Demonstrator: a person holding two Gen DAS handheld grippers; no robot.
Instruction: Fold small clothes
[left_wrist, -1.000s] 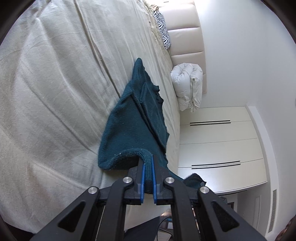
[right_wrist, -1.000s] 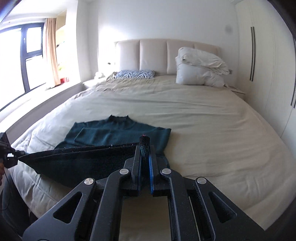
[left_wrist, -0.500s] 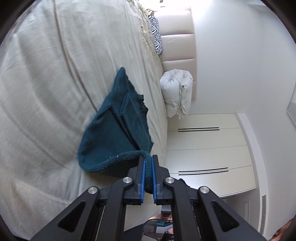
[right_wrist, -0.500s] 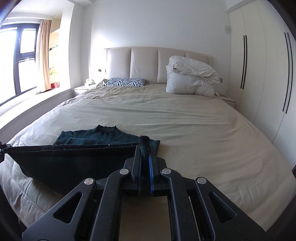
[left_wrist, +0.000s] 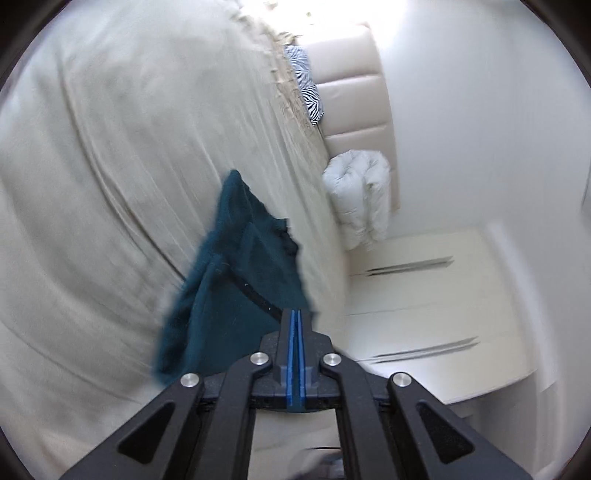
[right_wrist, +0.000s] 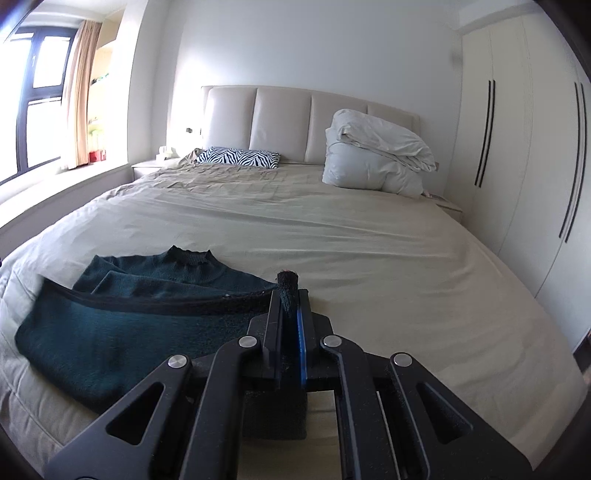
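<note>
Teal sweater (right_wrist: 122, 332): knit, soft and limp, light enough to lift by one edge. Lies near the foot corner of the bed (right_wrist: 332, 240), toward its left side, collar pointing at the headboard, with the lower part raised and doubled up toward the chest.

At far left, left tongs (left_wrist: 297, 321): closed, blue pads pressed flat together. Hem edge runs right up to the tips, but this view is smeared with motion, so cannot tell whether any cloth is pinched there.

In the middle, the dark ribbed hem (right_wrist: 166, 304) hangs as a sagging line across the body of the sweater. Likely to droop wherever unsupported and to stretch if pulled hard. Fuzzy surface, so probably clings to the sheet rather than slides.

To the right, right tongs (right_wrist: 288, 295): clamped on the hem's right corner, a tuft of knit poking out above the tips.

Best taken at the two hem corners, on the ribbing, where the knit is thickest and least prone to slip. Best carried level and laid down toward the collar, not dragged.

Further right and back: zebra pillow (right_wrist: 238, 157) by the headboard, folded white duvet (right_wrist: 376, 158), then wardrobe doors (right_wrist: 517, 147) along the wall. All well apart from the sweater.
</note>
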